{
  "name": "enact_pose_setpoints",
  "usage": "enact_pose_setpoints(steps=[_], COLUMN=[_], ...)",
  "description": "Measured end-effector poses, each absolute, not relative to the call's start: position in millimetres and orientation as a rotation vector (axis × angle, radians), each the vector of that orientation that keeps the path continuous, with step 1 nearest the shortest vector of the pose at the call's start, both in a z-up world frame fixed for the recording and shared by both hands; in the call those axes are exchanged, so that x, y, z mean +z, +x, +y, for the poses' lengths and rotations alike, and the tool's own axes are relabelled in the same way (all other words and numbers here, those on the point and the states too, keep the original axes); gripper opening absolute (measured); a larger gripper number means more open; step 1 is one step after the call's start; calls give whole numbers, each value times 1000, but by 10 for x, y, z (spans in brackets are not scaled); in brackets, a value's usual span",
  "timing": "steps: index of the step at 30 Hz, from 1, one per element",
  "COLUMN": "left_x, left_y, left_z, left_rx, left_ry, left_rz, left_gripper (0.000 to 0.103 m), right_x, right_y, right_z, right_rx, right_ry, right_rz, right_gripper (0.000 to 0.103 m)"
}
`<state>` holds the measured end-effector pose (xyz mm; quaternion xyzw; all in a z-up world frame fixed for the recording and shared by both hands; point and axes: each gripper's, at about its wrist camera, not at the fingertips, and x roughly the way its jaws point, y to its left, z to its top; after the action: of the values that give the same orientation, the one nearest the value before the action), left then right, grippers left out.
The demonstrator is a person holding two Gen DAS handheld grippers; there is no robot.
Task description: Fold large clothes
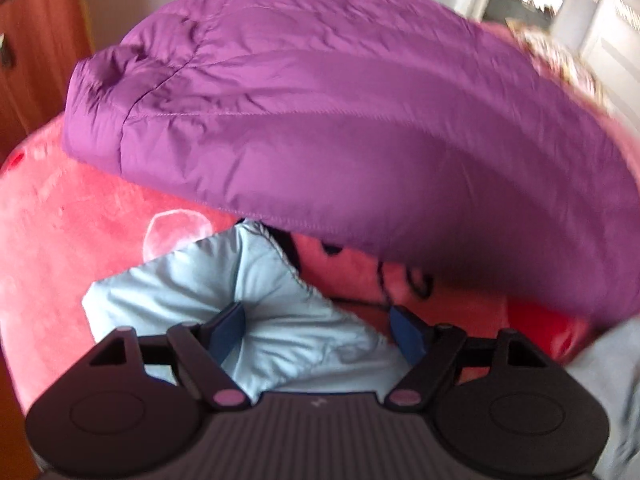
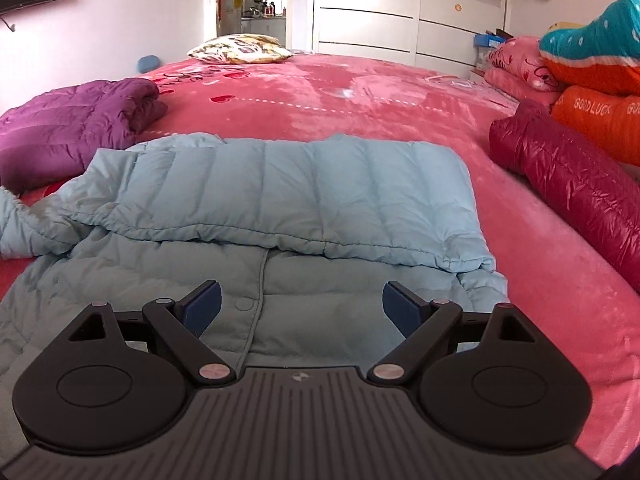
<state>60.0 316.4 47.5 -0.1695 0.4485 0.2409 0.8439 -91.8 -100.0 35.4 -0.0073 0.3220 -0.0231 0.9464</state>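
Observation:
A light blue down jacket (image 2: 280, 200) lies on the pink bed (image 2: 360, 92), its far part folded over toward me. My right gripper (image 2: 302, 308) is open, just above the jacket's near part by the snap placket. In the left wrist view my left gripper (image 1: 316, 332) is open over a corner of the light blue jacket (image 1: 248, 304); its jaws are not closed on the cloth. A folded purple down jacket (image 1: 320, 120) fills the view just beyond it and also shows in the right wrist view (image 2: 68, 128) at the left.
A dark red down jacket (image 2: 568, 184) lies at the right, next to stacked orange, teal and pink bedding (image 2: 592, 64). A patterned pillow (image 2: 240, 50) sits at the bed's far end. White wardrobes (image 2: 400, 12) stand beyond. A wooden cabinet (image 1: 36, 60) is at the left.

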Motion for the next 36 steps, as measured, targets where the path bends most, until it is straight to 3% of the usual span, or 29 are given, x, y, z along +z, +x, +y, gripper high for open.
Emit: enact_pose_setpoints(steps=[6,9,12,17,19,25,36], left_x=[426,432,451,500,522,746,1917], left_y=[491,394,277,86,9,-318,-425], left_z=[3037,3042,3050,3132,3211,3504,3282], left_rx=[504,498,490,476,464,419,198], left_ry=[-251,-253,-260,-329,-391,-623,-517], left_rz=[975,969,956,922,909,717,168], left_gripper=[80,73,59,15,8,5,4], right_x=[371,350,350,346,350,367,385], right_y=[-892,-894,-872,-860,-857,-880,-889], right_z=[-989,-995,-1037,-1150,-1209,-1404,-1659], right_rx=[-38,-42,-49,-83,-97,-135,-171], right_ry=[-14,-13,14,77,106,222,342], right_rz=[657,657,659,668,672,668,642], right_gripper=[103,103,103,103,103,103,103])
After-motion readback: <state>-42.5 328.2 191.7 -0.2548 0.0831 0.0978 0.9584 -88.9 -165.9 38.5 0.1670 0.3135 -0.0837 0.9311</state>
